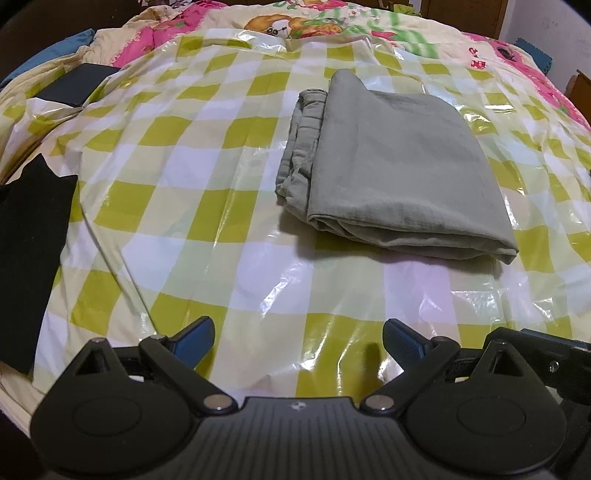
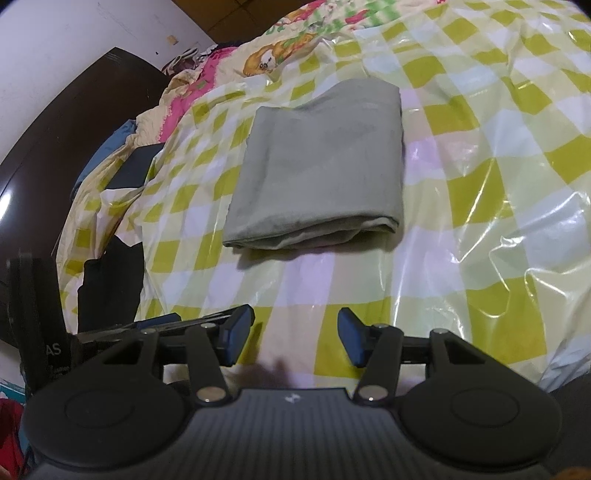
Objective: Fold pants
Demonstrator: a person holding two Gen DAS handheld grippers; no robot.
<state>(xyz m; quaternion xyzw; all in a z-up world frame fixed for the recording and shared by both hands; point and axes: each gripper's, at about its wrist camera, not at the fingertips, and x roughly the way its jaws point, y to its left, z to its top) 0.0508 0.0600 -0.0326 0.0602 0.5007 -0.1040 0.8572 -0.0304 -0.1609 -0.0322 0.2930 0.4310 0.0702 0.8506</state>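
Observation:
Grey-green pants (image 1: pixel 391 166) lie folded into a compact rectangle on a yellow-and-white checked plastic sheet (image 1: pixel 177 206); the waistband layers show along their left edge. They also show in the right wrist view (image 2: pixel 317 166). My left gripper (image 1: pixel 297 341) is open and empty, held above the sheet in front of and left of the pants. My right gripper (image 2: pixel 293 338) is open and empty, in front of the pants' near edge. The left gripper's frame (image 2: pixel 155 328) shows beside the right one.
The checked sheet (image 2: pixel 498 184) covers a bed with a cartoon-print quilt (image 1: pixel 332 22) behind. A black garment (image 1: pixel 29 258) lies at the sheet's left edge, with a dark flat item (image 1: pixel 74 85) farther back. A dark wooden headboard (image 2: pixel 55 129) stands at left.

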